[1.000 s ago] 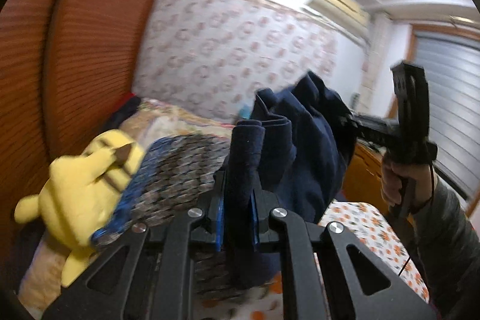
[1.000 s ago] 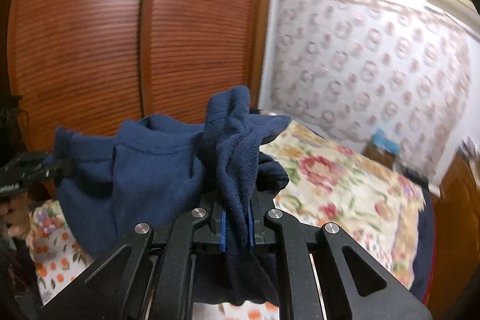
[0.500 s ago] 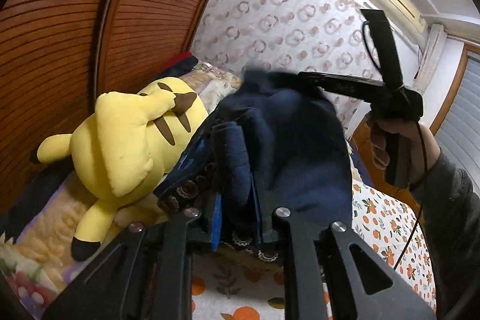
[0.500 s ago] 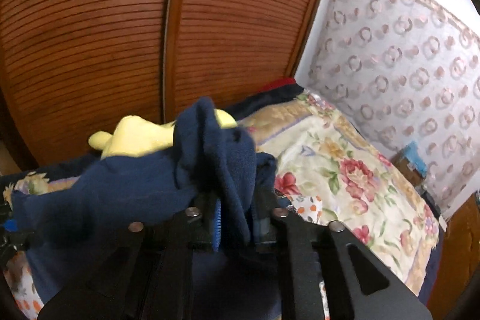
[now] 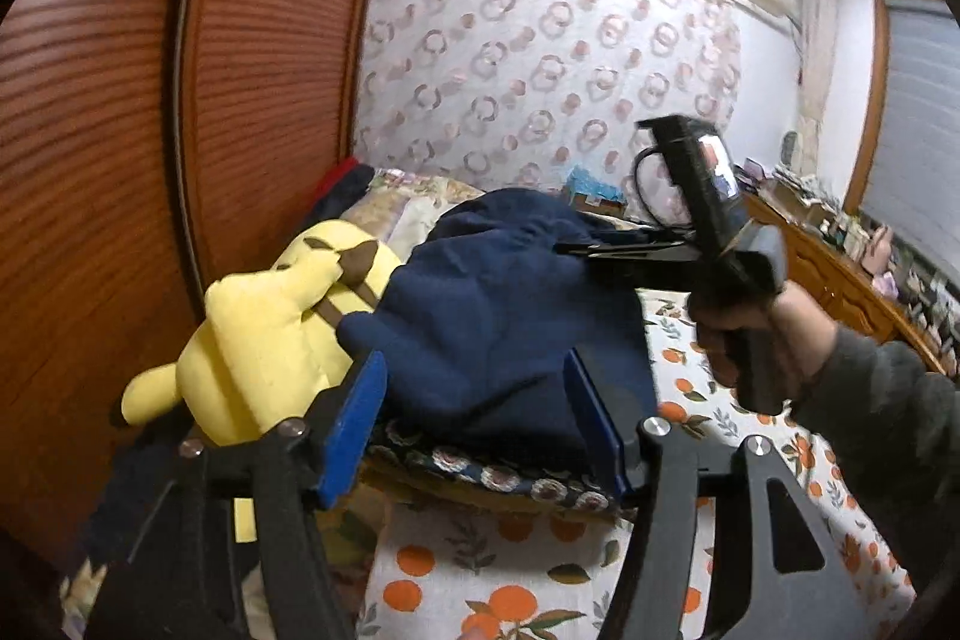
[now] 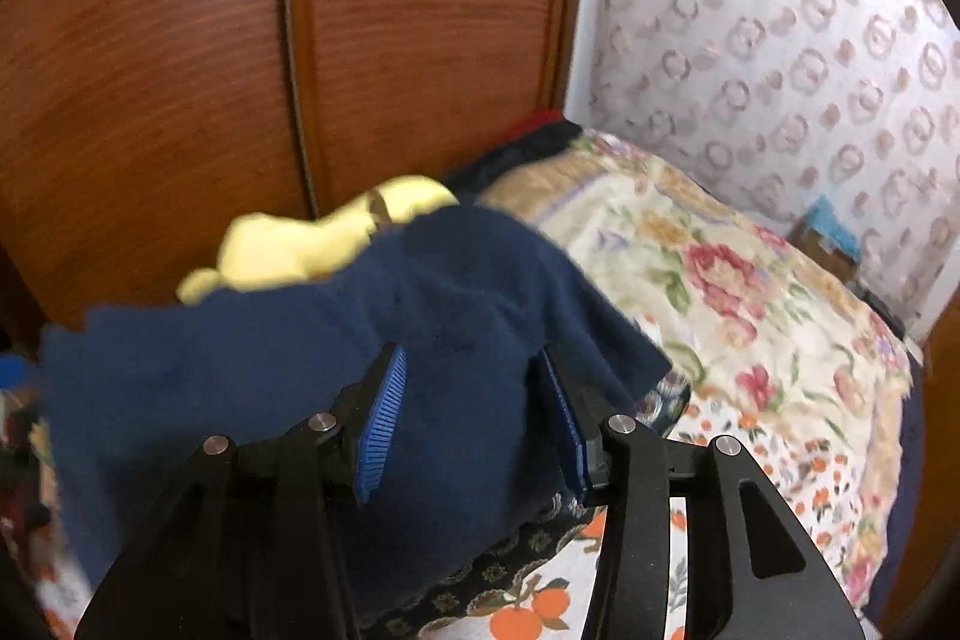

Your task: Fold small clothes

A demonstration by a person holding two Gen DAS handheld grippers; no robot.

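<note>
A navy blue garment lies in a loose heap on a bed, resting on a dark patterned cloth that sits on a white sheet printed with oranges.

Seen from the left wrist, the left gripper points at the near edge of the heap. Its jaws have just been opening and now stand apart, with the garment bulging between the blue pads but not pinched by them. To the left, a yellow plush toy lies just beside the garment, touching it, against a wooden slatted wardrobe. On the right, a person's hand in a grey sleeve holds the right gripper, whose fingers reach the far right side of the heap.

Seen from the right wrist, the right gripper has also just been opening its jaws. They are parted, with navy fabric draped between and over the pads; the blur hides whether the cloth is loose there. A floral quilt covers the bed farther right, below patterned wallpaper.
</note>
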